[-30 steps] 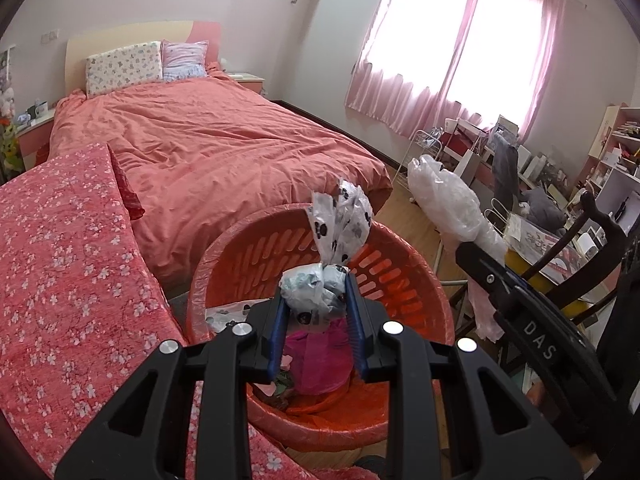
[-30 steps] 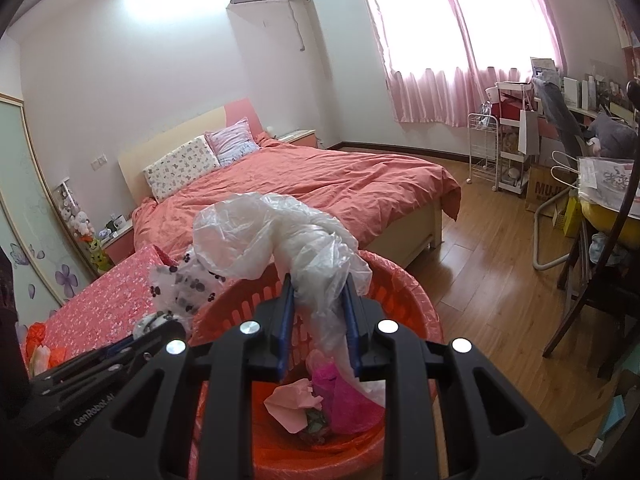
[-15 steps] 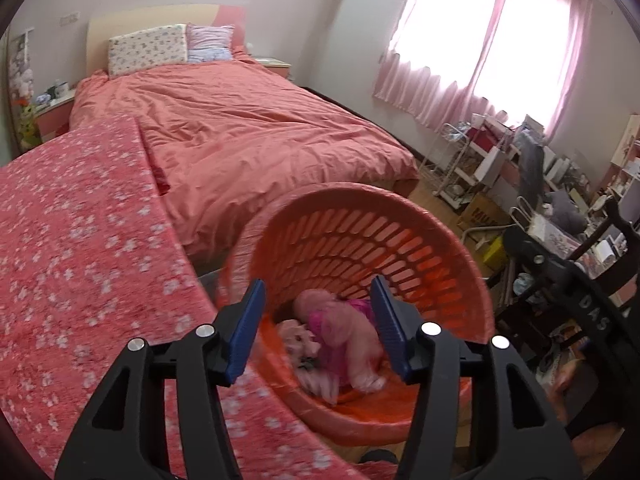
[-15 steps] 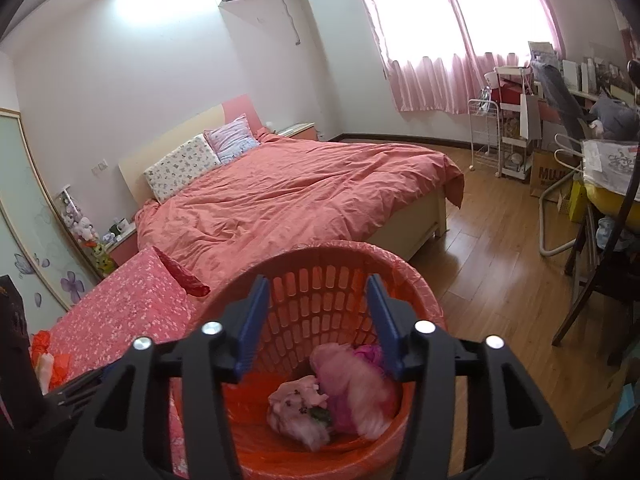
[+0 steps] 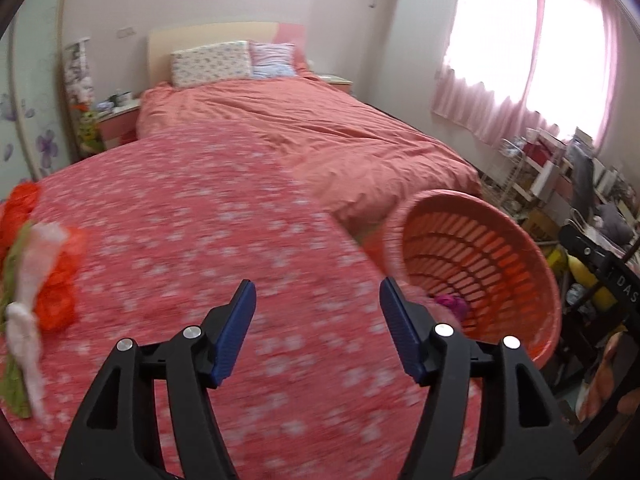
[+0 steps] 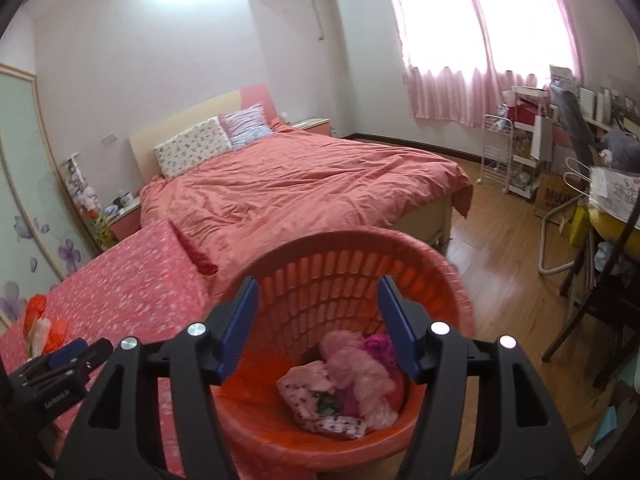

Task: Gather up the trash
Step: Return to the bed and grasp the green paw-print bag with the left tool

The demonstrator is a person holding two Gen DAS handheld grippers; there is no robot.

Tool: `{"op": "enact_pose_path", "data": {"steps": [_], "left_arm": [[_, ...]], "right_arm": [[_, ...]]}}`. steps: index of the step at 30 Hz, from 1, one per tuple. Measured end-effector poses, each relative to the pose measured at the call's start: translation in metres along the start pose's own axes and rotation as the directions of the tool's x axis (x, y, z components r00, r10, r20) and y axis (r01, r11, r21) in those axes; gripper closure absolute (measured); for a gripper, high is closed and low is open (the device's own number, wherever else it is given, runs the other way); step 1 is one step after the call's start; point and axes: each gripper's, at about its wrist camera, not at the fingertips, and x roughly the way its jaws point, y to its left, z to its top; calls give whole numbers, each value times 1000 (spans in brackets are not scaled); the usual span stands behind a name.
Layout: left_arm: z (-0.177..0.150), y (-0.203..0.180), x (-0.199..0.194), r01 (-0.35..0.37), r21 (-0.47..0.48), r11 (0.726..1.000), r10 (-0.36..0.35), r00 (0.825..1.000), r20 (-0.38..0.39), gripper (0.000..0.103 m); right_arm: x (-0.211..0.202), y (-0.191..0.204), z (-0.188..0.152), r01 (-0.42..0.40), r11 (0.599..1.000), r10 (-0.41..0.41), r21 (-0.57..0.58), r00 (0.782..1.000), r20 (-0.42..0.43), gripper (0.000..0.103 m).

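Your left gripper (image 5: 316, 326), jaws just opened and empty, could snag the floral cover (image 5: 208, 240) while grabbing the orange scraps (image 5: 48, 280).

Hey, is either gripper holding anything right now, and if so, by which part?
Nothing is held. The left gripper and right gripper have just been opening, with nothing between their jaws; the bags lie in the basket.

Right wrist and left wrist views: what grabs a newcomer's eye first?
The orange slatted basket fills the foreground of the right wrist view, with crumpled pink and white trash heaped at its bottom between the open right gripper. Behind it, the salmon-covered bed spans the room under a bright pink-curtained window. In the left wrist view, orange-and-white scraps lie at the far left on the floral cover.
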Motion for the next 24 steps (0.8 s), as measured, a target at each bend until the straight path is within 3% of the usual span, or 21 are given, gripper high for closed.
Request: {"op": "enact_pose_path", "data": {"steps": [10,18,21,24], "left_arm": [[-14,95,-46,-154,-142,978,159,987,29,39],[-32,190,-80,-301,-271,914,318,948,19,39],[-39,216,-79,-331,-300,895,342,939,-14,40],[-43,225,-73,-312,-321,894,319,947,-34,45]], "right_arm": [[-11,79,-14,-114,986,111,-125,993,-38,42],[-16,129,-29,-188,966,177,-175,981,-77,42],[-16,143,-34,-203,960,187,-193,978,-95,43],[-16,156,-39,-211,954,192,-213,976,-107,43]]}}
